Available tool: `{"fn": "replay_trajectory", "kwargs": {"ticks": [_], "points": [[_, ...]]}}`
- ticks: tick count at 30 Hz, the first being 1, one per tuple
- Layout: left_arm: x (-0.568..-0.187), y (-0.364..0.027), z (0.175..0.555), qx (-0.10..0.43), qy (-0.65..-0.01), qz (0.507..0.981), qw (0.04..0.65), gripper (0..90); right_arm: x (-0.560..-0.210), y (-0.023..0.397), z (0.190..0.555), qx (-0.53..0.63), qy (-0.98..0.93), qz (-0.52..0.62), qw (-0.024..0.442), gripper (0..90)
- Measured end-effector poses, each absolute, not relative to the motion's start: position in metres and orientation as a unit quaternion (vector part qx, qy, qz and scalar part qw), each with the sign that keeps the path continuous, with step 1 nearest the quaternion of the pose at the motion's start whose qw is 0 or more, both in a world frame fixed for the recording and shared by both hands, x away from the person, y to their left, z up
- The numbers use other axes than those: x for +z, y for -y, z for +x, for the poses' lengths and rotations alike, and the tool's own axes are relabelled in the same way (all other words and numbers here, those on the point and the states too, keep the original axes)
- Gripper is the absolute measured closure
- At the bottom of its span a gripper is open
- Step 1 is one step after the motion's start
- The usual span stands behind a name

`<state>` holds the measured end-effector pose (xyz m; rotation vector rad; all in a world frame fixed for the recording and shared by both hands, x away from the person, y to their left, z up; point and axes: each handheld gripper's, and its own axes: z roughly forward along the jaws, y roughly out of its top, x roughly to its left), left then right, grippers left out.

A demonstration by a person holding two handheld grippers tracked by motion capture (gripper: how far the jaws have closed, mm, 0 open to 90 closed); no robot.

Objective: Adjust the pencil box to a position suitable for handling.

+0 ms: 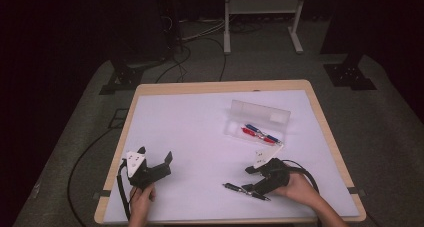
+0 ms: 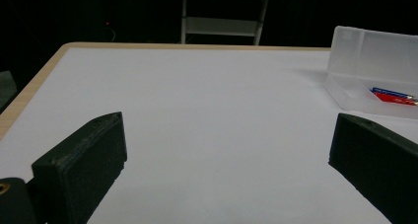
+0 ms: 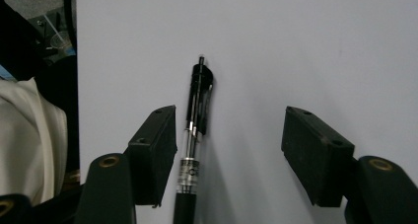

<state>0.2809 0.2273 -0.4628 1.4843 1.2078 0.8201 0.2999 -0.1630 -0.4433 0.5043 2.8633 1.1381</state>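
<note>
right claw: open, jaws astride black pen lying on counter | step: approach for grasp | next, likely: centre, close on barrel | left claw: open, empty, resting

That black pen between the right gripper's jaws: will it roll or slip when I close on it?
The black pen looks round-barrelled and lies flat on the table, so a nudge could roll it, though its clip may stop that. It sits close to one pad of the open right gripper, so closing may push it sideways first. It looks stiff, light and glossy, possibly slippery.
</note>
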Motion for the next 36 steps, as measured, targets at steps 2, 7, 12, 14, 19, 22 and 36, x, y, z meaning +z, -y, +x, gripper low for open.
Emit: {"fn": "replay_trajectory", "kwargs": {"ticks": [2, 7, 12, 14, 19, 22, 36], "points": [[-0.463, -0.227, 0.281, 0.34, -0.5, 0.616, 0.505, 0.4, -0.444, 0.161, 0.296, 0.364, -0.918, 0.155, 0.009, 39.0], [-0.463, -0.228, 0.281, 0.339, -0.501, 0.615, 0.506, 0.4, -0.451, 0.157, 0.287, 0.354, -0.924, 0.145, 0.008, 47.1], [-0.463, -0.227, 0.281, 0.342, -0.5, 0.616, 0.504, 0.4, -0.453, 0.155, 0.284, 0.35, -0.927, 0.134, 0.007, 53.8], [-0.463, -0.227, 0.281, 0.341, -0.5, 0.615, 0.505, 0.4, -0.454, 0.154, 0.282, 0.345, -0.929, 0.132, 0.01, 59.0], [-0.463, -0.227, 0.281, 0.341, -0.5, 0.616, 0.505, 0.3, -0.461, 0.155, 0.281, 0.329, -0.934, 0.136, 0.014, 65.7], [-0.463, -0.227, 0.281, 0.341, -0.5, 0.615, 0.505, 0.4, -0.462, 0.154, 0.28, 0.329, -0.935, 0.133, 0.021, 69.5], [-0.463, -0.227, 0.281, 0.341, -0.5, 0.616, 0.505, 0.3, -0.464, 0.157, 0.28, 0.343, -0.929, 0.14, 0.012, 78.6]]}}
